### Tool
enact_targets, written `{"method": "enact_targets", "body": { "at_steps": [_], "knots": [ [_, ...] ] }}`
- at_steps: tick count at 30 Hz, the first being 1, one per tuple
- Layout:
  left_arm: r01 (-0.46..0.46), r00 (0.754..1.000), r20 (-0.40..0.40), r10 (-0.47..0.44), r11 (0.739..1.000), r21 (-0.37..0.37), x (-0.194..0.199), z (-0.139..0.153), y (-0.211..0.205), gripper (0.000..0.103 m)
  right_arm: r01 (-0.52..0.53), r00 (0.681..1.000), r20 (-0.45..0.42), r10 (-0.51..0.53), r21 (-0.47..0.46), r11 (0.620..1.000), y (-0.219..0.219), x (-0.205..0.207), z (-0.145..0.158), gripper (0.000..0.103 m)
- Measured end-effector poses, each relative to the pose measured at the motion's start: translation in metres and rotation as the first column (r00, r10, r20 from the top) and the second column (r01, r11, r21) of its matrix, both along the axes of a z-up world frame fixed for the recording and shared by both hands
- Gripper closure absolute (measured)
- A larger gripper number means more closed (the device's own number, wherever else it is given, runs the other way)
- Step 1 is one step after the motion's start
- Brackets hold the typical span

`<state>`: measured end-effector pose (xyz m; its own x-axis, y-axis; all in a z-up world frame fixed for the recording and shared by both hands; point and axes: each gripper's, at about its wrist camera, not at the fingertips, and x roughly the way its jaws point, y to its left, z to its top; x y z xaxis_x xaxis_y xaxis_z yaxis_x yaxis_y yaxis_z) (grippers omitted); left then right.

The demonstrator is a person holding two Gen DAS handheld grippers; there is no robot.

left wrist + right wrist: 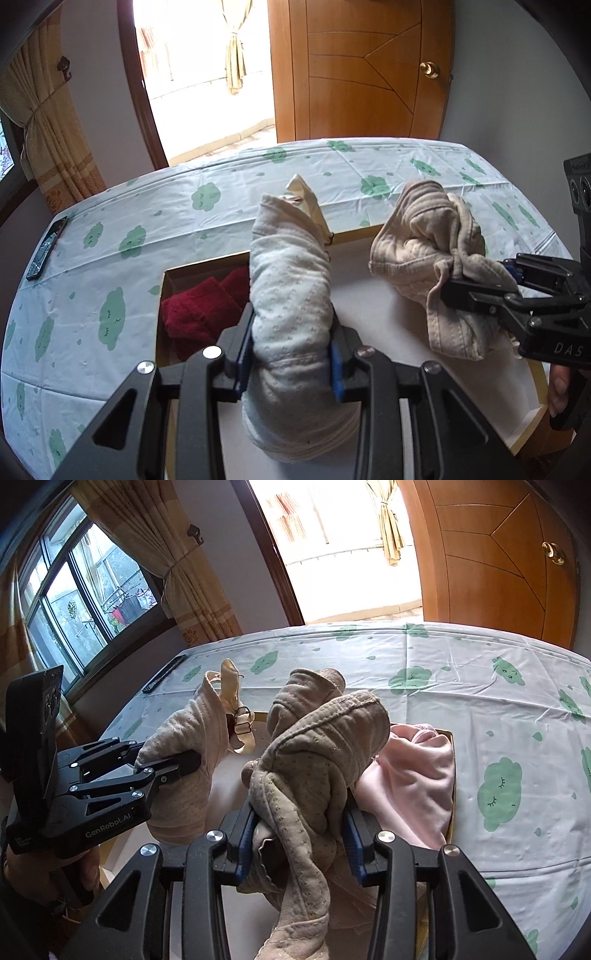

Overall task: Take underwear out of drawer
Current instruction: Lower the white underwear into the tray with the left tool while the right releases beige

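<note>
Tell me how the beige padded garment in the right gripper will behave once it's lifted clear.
The beige padded garment probably stays floppy: it bunches and droops around the right gripper. It looks light, held by a pinch alone. Its hanging hem could drag on the drawer.

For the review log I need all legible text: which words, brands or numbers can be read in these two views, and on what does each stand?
"GenRobot.AI": white print on the body of the left gripper, right wrist view.
"DAS": pale letters on the body of the right gripper, left wrist view.
Small white print under the GenRobot.AI mark: too small to read.
Raised lettering on the right gripper's camera block, top edge: too blurred to read.
</note>
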<state>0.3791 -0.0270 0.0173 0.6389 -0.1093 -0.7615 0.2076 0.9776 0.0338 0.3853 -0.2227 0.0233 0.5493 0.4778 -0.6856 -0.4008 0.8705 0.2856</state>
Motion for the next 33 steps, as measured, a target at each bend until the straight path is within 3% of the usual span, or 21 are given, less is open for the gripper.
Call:
{"method": "enact_targets", "body": {
  "at_steps": [7, 10, 12, 15, 21, 33],
  "knots": [
    [-0.016, 1.000, -0.006, 0.016, 0.999, 0.028, 0.011, -0.010, 0.002, 0.068, 0.018, 1.000, -0.024, -0.018, -0.011, 1.000, 0.001, 0.007, -0.007, 0.059],
    [-0.032, 1.000, -0.002, 0.032, 0.999, 0.026, 0.011, -0.011, 0.004, 0.059, 0.019, 0.999, -0.029, -0.019, -0.021, 1.000, 0.002, 0.007, -0.007, 0.055],
    [-0.045, 0.999, 0.008, 0.045, 0.998, 0.039, 0.009, -0.010, 0.005, 0.049, 0.021, 0.999, -0.043, -0.022, -0.024, 0.999, 0.000, 0.008, -0.009, 0.047],
    [-0.053, 0.998, 0.018, 0.053, 0.998, 0.046, 0.001, -0.008, 0.008, 0.043, 0.043, 0.998, -0.055, -0.043, -0.004, 0.999, -0.008, 0.009, -0.010, 0.035],
    [-0.057, 0.995, 0.082, 0.053, 0.998, 0.041, -0.024, 0.005, 0.011, 0.028, 0.056, 0.998, -0.016, -0.056, -0.013, 0.998, -0.015, -0.007, 0.002, 0.030],
    [-0.020, 0.982, 0.185, 0.026, 0.999, -0.036, -0.098, 0.028, 0.021, 0.026, -0.014, 0.997, 0.075, 0.011, 0.041, 0.999, -0.029, -0.083, 0.028, 0.025]
  ]
}}
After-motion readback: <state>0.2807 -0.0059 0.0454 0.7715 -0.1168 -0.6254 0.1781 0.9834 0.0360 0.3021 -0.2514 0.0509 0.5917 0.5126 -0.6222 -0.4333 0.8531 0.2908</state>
